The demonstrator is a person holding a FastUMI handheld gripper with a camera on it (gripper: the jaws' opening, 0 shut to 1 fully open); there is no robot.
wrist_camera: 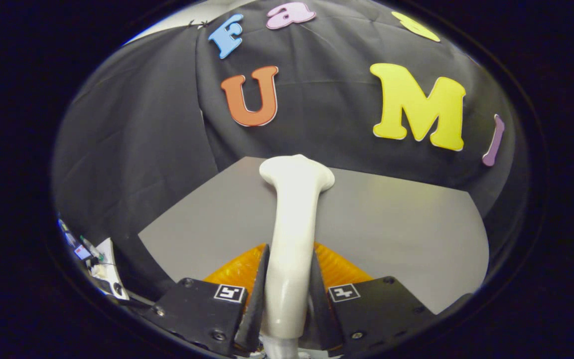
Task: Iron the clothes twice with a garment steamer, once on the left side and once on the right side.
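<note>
The counter is a plain grey surface running out ahead of the tool to the black cloth wall. No garment is visible on it from here.

An orange item lies low, just behind the fingers, showing on both sides of the steamer's handle. It has a ribbed or quilted face; what it is cannot be told.

The steamer is a white, glossy, moulded body. Its handle passes between the two fingers and rises away from them to a flared head above the counter. The long axis runs straight forward along the fingers, head at the far end. The head points away from the camera, so the steam face is out of sight and its exact direction cannot be confirmed.

Handling, as a judgement: the shell looks rigid, so it should not deform under the fingers. The smooth, rounded surface looks slippery and could twist or slide in a light hold. The weight probably sits toward the head, which would lever against the grasp. The waist of the handle, where it is now taken, seems the sound place to hold. A grey part at the base, possibly a hose, could drag.

The tool is closed narrowly on the handle, both dark fingers pressing its sides.
</note>
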